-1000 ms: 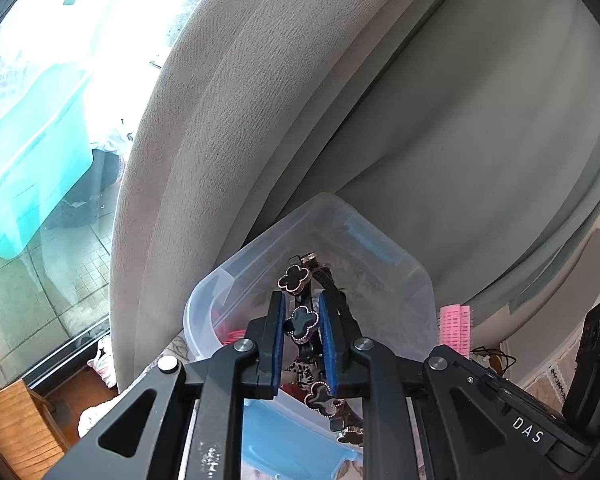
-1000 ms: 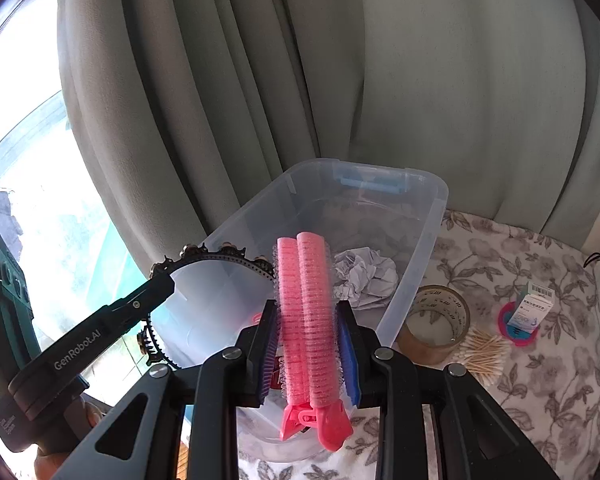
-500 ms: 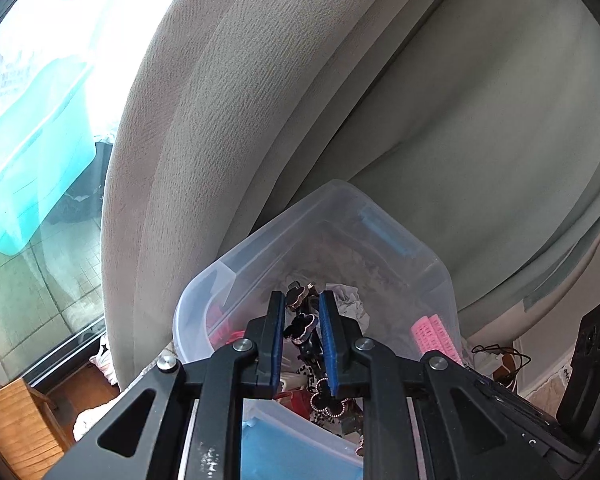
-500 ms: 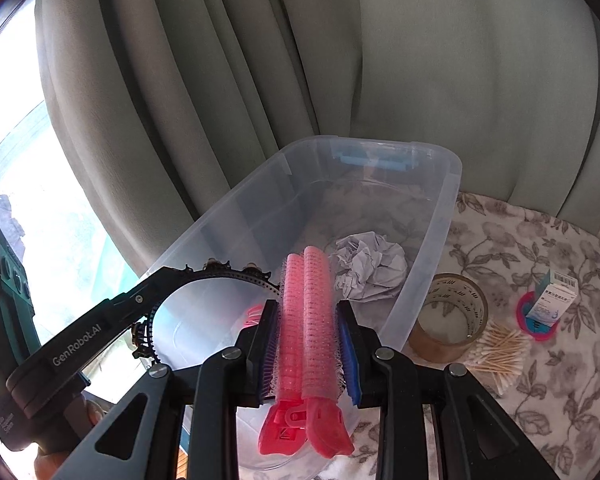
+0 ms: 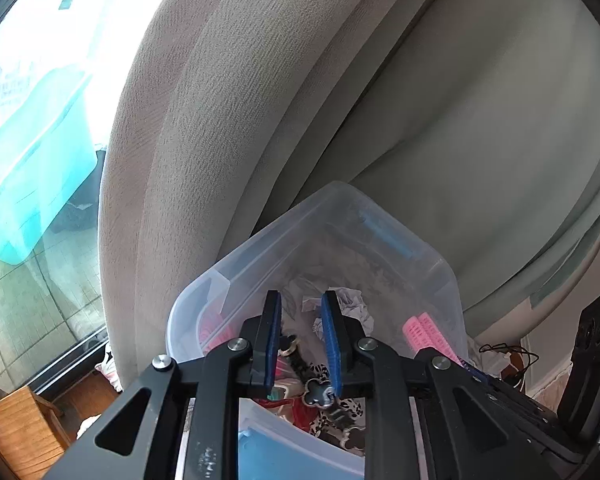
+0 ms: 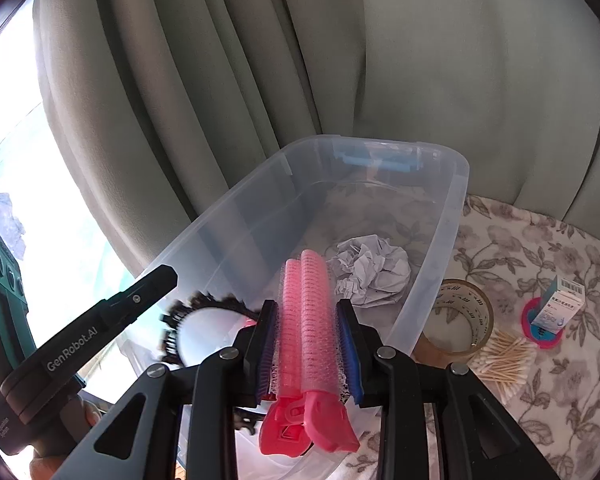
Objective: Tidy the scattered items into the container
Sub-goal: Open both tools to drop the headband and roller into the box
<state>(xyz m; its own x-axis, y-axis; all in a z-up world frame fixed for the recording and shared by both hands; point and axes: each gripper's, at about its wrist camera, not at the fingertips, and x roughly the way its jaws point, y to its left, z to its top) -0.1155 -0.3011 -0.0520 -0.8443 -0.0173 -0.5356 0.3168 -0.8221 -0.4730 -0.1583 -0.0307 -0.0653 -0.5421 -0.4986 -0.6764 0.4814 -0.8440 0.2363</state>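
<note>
A clear plastic bin [image 6: 440, 240] stands on a floral cloth against the curtain, with a crumpled paper ball [image 6: 368, 272] inside. Above the bin's near end, my left gripper [image 5: 300, 296] has its jaws opening. The black headband with clover charms [image 5: 320, 392] hangs below the pads, slipping into the bin, and shows blurred in the right wrist view [image 6: 204, 308]. My right gripper [image 6: 306, 304] holds a pink hair-roller clip [image 6: 308, 320] over the bin's near edge. Its jaws are opening, with the pads still against the clip's mesh.
Right of the bin lie a tape roll [image 6: 456, 320], a pile of cotton swabs [image 6: 504, 360] and a small box on a pink disc [image 6: 556, 308]. Grey curtain folds [image 6: 340, 60] hang close behind. A bright window [image 5: 40, 120] is at the left.
My left jaws have spread and the headband has dropped from between the pads towards the bin. Both grippers came closer over the bin. The pink clip stays in the right gripper.
</note>
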